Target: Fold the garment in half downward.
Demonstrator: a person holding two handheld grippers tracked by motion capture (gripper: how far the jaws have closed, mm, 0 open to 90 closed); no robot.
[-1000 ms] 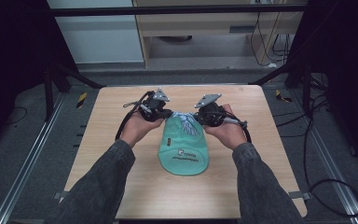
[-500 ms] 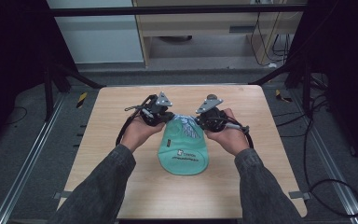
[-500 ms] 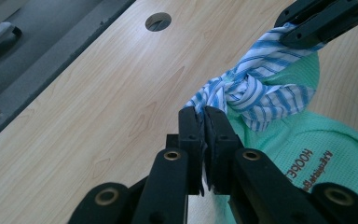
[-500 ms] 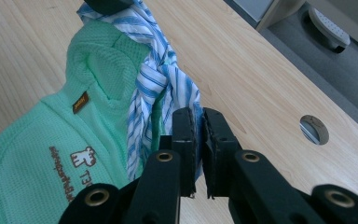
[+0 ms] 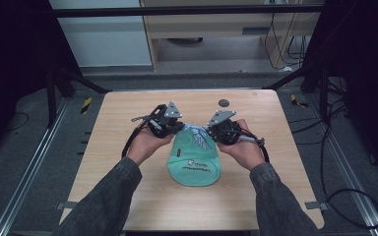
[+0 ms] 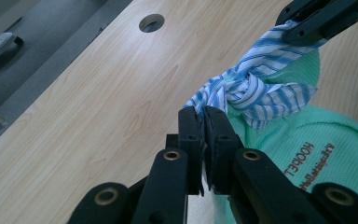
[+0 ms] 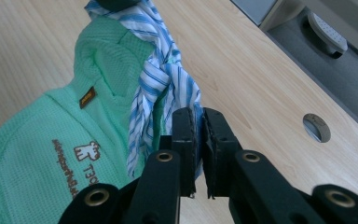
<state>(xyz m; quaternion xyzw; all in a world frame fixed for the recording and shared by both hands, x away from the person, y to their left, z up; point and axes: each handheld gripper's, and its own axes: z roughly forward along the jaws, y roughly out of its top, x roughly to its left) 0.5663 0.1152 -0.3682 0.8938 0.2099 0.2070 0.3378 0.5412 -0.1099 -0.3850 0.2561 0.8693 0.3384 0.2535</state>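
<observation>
A mint-green knitted pouch [image 5: 194,167] with printed lettering lies on the wooden table [image 5: 128,118]. Its neck is tied with a blue-and-white striped cloth [image 5: 197,135], knotted at the far end. My left gripper [image 5: 178,129] is shut on the left tail of the striped cloth [image 6: 251,88], its tips [image 6: 203,114] pinching the fabric beside the knot. My right gripper [image 5: 209,132] is shut on the right tail of the striped cloth [image 7: 161,79], jaws [image 7: 196,116] closed on the hanging end. The pouch [image 7: 51,140] lies below both.
A round cable hole [image 5: 223,103] sits in the table beyond the grippers. The other gripper's black jaws [image 6: 321,18] reach in at the top right of the left gripper view. Cables and black frame posts surround the table on the floor.
</observation>
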